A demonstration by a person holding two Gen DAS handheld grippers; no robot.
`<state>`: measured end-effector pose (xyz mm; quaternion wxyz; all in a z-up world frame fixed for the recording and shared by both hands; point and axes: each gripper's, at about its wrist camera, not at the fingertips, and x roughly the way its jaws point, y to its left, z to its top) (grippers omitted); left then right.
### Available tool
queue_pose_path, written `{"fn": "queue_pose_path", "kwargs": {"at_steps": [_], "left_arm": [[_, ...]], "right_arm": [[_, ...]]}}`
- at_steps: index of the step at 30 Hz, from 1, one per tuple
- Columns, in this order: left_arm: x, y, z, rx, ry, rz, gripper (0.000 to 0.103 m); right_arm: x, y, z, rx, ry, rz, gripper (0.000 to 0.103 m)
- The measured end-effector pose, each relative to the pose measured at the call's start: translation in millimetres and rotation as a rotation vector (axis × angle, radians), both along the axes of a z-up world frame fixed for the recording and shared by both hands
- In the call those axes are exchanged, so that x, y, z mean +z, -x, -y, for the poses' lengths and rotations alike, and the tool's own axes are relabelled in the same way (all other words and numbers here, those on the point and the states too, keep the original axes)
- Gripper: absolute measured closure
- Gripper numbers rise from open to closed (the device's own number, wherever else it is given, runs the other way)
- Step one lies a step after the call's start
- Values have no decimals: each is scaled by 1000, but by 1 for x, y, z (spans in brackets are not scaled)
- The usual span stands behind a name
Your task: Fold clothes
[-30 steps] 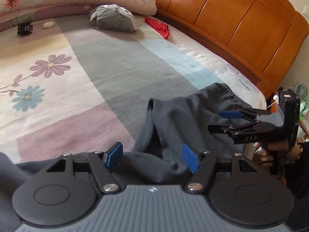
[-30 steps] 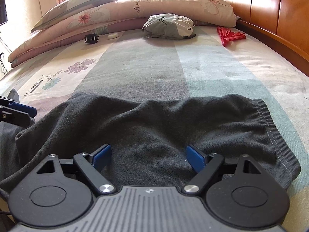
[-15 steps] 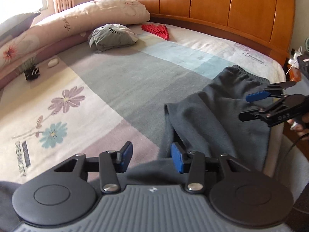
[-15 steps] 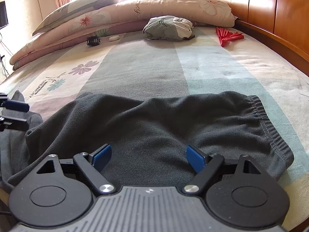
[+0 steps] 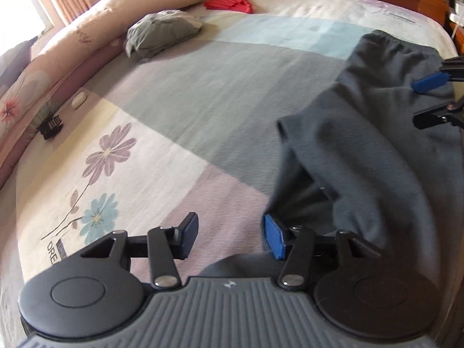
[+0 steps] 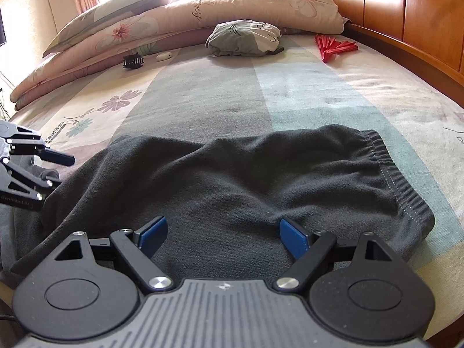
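At the left, the left tongs [image 5: 229, 237] stood over the near edge of the bed [image 6: 203, 98], their jaws having just been widening; they were apart with only bedsheet in the gap, and the dark grey trousers [image 6: 232, 179] merely brushed behind the right-hand pad, gripped by nothing. The trousers lay across the near edge, a loose leg end rumpled and lifted beside those tongs, the elastic waistband toward the right, near the headboard side. Further right, the right tongs [image 6: 223, 233] hovered over the middle of the cloth, jaws wide apart and clamped on nothing. As a judgement: with neither pair holding fabric, the slack leg hanging toward the edge could slide off the bed, and a bite taken now on the bunched end might catch a single layer, so the fold would come out crooked.
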<state>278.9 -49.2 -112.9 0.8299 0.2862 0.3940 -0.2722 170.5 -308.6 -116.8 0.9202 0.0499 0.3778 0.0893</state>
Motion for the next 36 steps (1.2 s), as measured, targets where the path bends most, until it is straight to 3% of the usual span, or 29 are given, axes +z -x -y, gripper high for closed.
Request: {"fn": "queue_pose_path", "kwargs": {"at_steps": [4,8,12,22,26,29,33,36], "left_arm": [[6,-14,-15,91,-24,19,52],[24,-2,-27,90,117,-24,49],[33,14,-35,89,159,-16,46],[52,53,-137,481,405,-107,46],[43,79,-164,582,376,-77,48],[31,89,-180,604,307,-65,51],[15,92,-182,491,130,-34,51],[6,83,-177,425,77,-50,51]], "right_arm": [[0,-1,1,-3,-6,2,15],[0,0,1,-3,-8,2,15],[0,-1,1,-6,-6,2,15],[2,0,-1,6,-17,4,15],[3,1,-5,17,-28,8,15],[4,1,-8,30,-21,8,15],[5,3,-11,36,-20,8,15],[6,3,-13,32,-20,2,15]]}}
